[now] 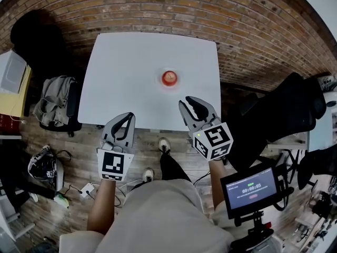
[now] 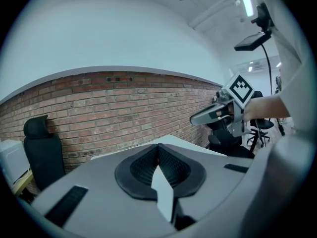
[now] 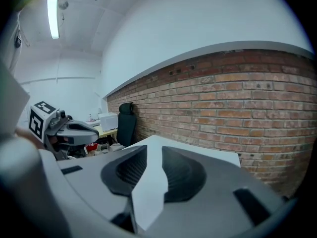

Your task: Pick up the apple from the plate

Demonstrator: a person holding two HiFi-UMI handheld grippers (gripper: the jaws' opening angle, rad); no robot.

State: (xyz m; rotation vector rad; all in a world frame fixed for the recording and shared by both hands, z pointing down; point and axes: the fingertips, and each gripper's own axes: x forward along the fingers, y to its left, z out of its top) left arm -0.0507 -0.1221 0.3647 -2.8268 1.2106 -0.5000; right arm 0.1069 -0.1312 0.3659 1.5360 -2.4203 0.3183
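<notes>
A red apple [image 1: 169, 78] sits on a small plate [image 1: 169, 86] right of centre on the white table [image 1: 131, 73]. Both grippers hover at the table's near edge, short of the apple. My left gripper [image 1: 125, 116] is over the near left edge, its jaws touching at the tips with nothing between them [image 2: 158, 147]. My right gripper [image 1: 187, 101] is nearer the apple, just below and right of it. Its jaws stand a narrow gap apart and are empty [image 3: 154, 150]. Each gripper view shows the other gripper off to the side. The apple is hidden behind the jaws in both.
A brick wall runs behind the table. A black chair [image 1: 31, 33] stands at the far left, and a chair draped with clothes [image 1: 55, 107] at the table's left side. A black office chair [image 1: 284, 109] and a screen on a stand [image 1: 253, 188] are on the right.
</notes>
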